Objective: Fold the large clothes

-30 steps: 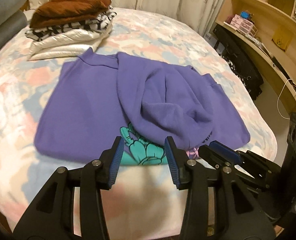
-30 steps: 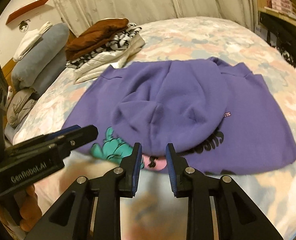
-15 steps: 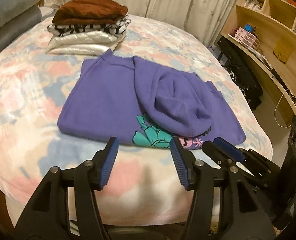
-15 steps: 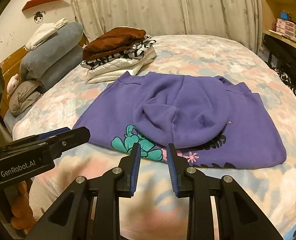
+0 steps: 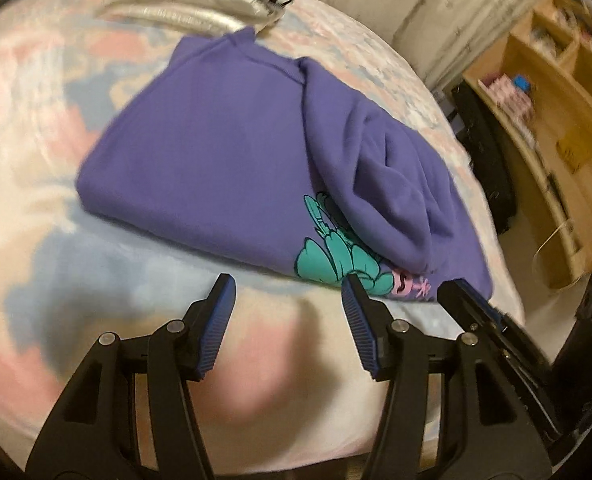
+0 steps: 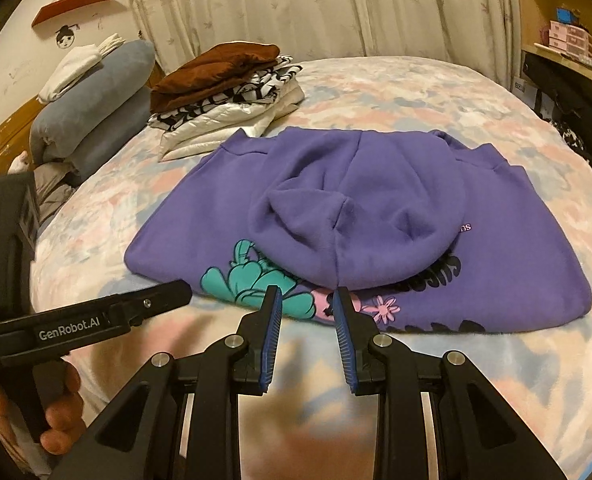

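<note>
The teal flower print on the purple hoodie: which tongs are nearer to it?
Right. The right tongs are open, tips at the hoodie's near hem beside the teal flower print. The left tongs are open over bare bedspread, short of the hem.

Pillows [image 6: 95, 92] by headboard — curtains [image 6: 316, 4], shelves [image 5: 548, 120].

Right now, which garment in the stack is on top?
The brown one: it sits above the black-and-white patterned one and the white ones underneath.
</note>
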A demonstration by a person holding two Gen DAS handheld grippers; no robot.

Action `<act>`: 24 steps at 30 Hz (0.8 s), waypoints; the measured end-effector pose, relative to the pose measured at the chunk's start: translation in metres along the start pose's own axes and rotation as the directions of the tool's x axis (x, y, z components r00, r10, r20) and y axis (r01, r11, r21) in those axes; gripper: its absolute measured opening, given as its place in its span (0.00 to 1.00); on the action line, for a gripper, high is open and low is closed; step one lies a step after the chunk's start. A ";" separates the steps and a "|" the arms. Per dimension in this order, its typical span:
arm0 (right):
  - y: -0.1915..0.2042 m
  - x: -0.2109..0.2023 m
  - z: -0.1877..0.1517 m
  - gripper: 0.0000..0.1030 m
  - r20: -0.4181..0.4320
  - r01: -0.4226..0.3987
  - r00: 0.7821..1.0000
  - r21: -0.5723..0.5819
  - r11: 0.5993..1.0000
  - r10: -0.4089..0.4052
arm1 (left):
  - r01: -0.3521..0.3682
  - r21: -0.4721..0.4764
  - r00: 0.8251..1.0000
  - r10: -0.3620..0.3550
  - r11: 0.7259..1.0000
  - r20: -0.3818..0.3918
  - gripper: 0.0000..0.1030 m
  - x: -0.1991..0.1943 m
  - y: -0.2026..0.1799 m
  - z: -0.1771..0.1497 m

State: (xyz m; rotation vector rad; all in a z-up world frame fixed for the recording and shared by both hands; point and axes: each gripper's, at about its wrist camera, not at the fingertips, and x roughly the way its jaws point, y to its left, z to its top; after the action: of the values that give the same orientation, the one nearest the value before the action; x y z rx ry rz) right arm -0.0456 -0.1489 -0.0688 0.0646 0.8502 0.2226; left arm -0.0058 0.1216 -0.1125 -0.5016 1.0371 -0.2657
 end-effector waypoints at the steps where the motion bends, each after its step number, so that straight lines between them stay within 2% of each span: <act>1: 0.000 0.002 0.002 0.26 0.003 0.002 1.000 0.004 1.000 -0.002 | 0.019 -0.033 1.000 -0.020 0.999 -0.002 0.51 0.006 0.007 0.002; 4: -0.004 0.013 0.009 0.26 0.016 0.006 1.000 0.013 1.000 -0.006 | 0.060 -0.093 0.998 -0.059 0.994 0.011 0.51 0.019 0.023 0.008; 8: -0.009 0.030 0.024 0.26 0.032 0.016 0.999 0.020 1.000 -0.017 | 0.091 -0.122 0.995 -0.086 0.988 0.049 0.50 0.032 0.035 0.019; 11: -0.012 0.047 0.040 0.25 0.038 0.033 0.999 0.028 0.999 -0.034 | 0.090 -0.138 0.994 -0.080 0.986 0.077 0.50 0.042 0.042 0.033; 14: -0.012 0.067 0.058 0.20 0.042 0.049 0.998 0.014 0.999 -0.050 | 0.072 -0.146 0.994 -0.059 0.987 0.090 0.50 0.058 0.047 0.054; 18: -0.009 0.105 0.072 0.14 -0.006 0.080 0.997 -0.032 0.996 -0.080 | 0.043 -0.146 0.990 -0.022 0.988 0.141 0.40 0.065 0.049 0.077; 20: -0.008 0.124 0.073 0.14 -0.044 0.073 0.996 -0.042 0.996 -0.075 | 0.030 -0.125 0.984 -0.007 0.992 0.177 0.25 0.065 0.046 0.087; 22: -0.005 0.134 0.074 0.14 -0.060 0.073 0.995 -0.068 0.995 -0.077 | 0.010 -0.073 0.978 0.006 0.997 0.207 0.21 0.061 0.038 0.096; 24: -0.003 0.142 0.075 0.13 -0.074 0.073 0.994 -0.095 0.993 -0.080 | -0.066 0.050 0.965 0.051 0.997 0.257 0.18 0.053 0.016 0.097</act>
State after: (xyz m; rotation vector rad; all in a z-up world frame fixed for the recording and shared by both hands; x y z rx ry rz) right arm 0.1019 -0.1178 -0.1244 -0.0631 0.9169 0.1931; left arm 0.1047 0.1385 -0.1212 -0.4392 0.7887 -0.1725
